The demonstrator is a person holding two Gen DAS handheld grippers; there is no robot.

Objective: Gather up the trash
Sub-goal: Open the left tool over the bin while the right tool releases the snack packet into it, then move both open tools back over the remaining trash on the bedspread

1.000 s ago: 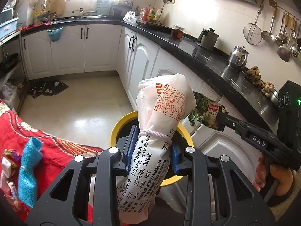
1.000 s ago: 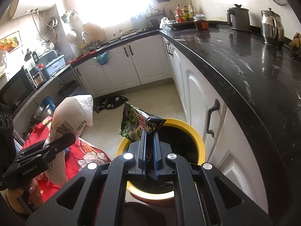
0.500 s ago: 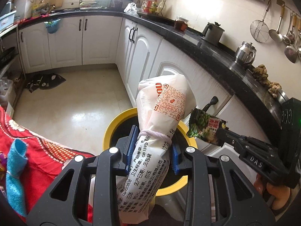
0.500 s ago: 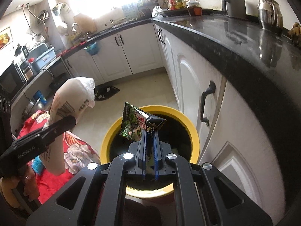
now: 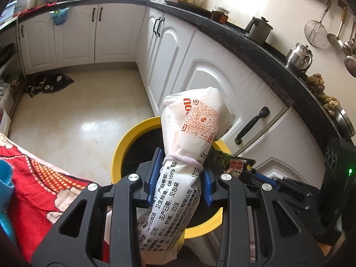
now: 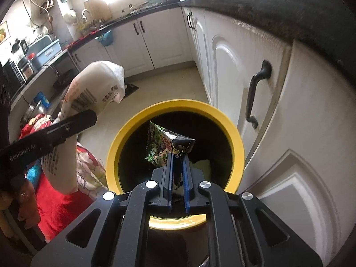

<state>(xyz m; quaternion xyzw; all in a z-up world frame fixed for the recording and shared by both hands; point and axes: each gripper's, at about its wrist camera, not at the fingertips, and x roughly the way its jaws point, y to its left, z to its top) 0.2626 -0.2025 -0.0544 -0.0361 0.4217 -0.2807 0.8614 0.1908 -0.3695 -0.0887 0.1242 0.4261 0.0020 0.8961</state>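
Note:
My left gripper (image 5: pixel 181 173) is shut on a white plastic bag (image 5: pixel 191 133) with orange print, tied at the neck and held upright over the near rim of the yellow-rimmed trash bin (image 5: pixel 124 142). My right gripper (image 6: pixel 178 171) is shut on a green snack wrapper (image 6: pixel 164 146) and holds it right above the bin's black opening (image 6: pixel 213 133). The white bag (image 6: pixel 89 93) and the left gripper (image 6: pixel 73 124) show at the left in the right wrist view. The wrapper (image 5: pixel 231 160) and right gripper (image 5: pixel 267 180) show at the right in the left wrist view.
White cabinet doors with black handles (image 6: pixel 255 95) stand close to the right of the bin under a black counter (image 5: pixel 278 60). A red patterned cloth (image 5: pixel 33 178) lies at the left. The tiled floor (image 5: pixel 73 115) stretches beyond the bin.
Both grippers have moved forward and down toward the bin. The right gripper's wrapper now hangs over the bin's opening. The bin fills more of both views.

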